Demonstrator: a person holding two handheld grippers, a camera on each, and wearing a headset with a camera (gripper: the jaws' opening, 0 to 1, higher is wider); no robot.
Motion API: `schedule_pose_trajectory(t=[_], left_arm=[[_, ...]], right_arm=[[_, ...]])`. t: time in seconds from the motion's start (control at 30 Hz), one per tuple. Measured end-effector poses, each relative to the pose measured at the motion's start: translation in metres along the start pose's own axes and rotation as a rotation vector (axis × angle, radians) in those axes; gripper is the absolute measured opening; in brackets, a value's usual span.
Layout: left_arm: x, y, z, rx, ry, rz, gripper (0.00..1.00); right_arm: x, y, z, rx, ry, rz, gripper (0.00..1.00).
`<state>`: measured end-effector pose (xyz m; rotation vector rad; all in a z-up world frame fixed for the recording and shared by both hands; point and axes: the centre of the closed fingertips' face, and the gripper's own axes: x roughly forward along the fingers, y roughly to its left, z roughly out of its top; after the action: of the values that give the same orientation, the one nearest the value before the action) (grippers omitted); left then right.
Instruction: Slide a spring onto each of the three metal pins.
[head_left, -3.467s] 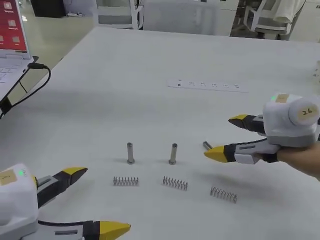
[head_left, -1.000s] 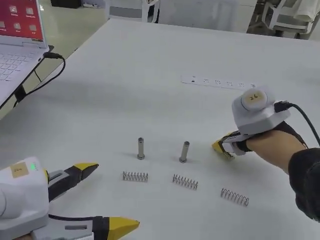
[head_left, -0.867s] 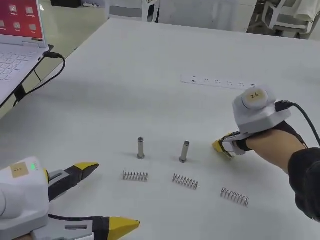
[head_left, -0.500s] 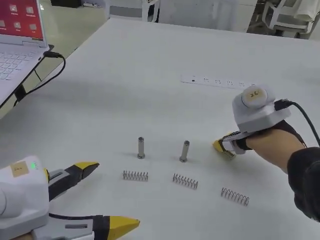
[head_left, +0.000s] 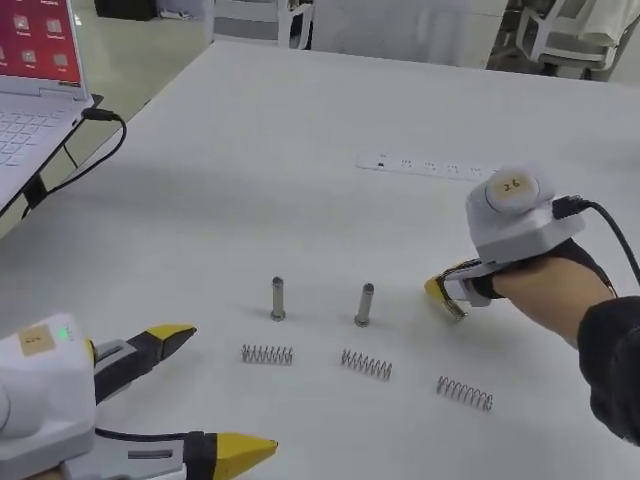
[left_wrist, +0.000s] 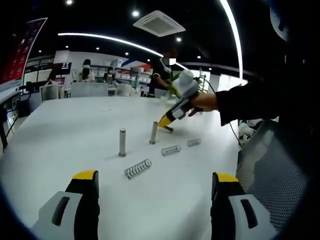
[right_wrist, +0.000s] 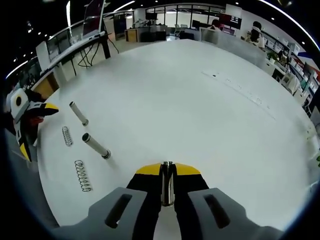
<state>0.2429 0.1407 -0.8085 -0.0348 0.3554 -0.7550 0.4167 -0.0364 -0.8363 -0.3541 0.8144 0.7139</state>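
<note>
Two metal pins stand upright on the white table, one on the left (head_left: 277, 299) and one in the middle (head_left: 364, 305). Three springs lie in a row in front of them: left (head_left: 267, 354), middle (head_left: 366, 364), right (head_left: 465, 393). My right gripper (head_left: 445, 295) points down at the table to the right of the middle pin. It is shut on the third pin (right_wrist: 167, 187), which sits lengthwise between its jaws. My left gripper (head_left: 212, 392) hovers open at the near left, nothing between its fingers, facing the left spring (left_wrist: 137, 168) and both pins.
A white power strip (head_left: 420, 167) lies farther back on the table. A laptop (head_left: 30, 70) with a black cable (head_left: 90, 150) sits at the far left edge. Chairs stand beyond the table's far end.
The right gripper, open in the air 3.5 s ago beside the lying third pin, has come down and shut on it. Over the last second nothing moved except a slight camera shift.
</note>
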Motion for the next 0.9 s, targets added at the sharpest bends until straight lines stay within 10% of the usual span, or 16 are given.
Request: schedule_pose_trajectory(t=[0.9], left_arm=[[-0.004, -0.006, 0.011, 0.033, -0.015, -0.012, 0.9]], right_arm=[[-0.032, 0.003, -0.003, -0.005, -0.037, -0.032, 0.05]])
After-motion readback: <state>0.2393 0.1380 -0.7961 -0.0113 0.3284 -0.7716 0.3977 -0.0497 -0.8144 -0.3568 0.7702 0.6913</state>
